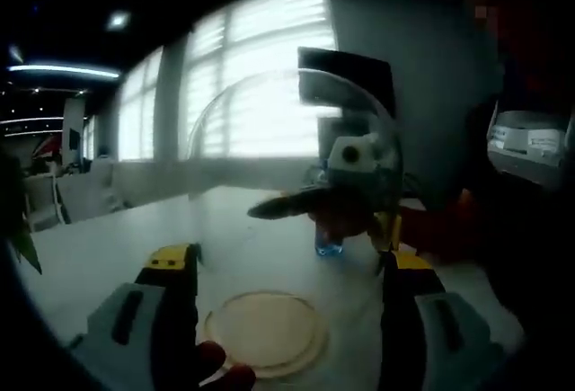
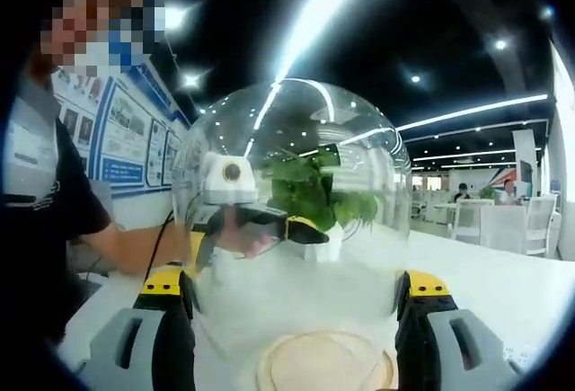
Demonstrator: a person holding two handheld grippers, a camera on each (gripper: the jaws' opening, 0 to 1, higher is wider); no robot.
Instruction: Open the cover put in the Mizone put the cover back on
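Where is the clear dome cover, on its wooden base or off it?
Off. The wooden base lies bare on the table, and the clear dome cover appears raised above it.

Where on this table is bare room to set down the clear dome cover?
The white table is bare left of the wooden base in the left gripper view, toward the windows. In the right gripper view it is bare right of the base, toward the chairs. It is crowded beyond the base, by the blue bottle and the potted plant.
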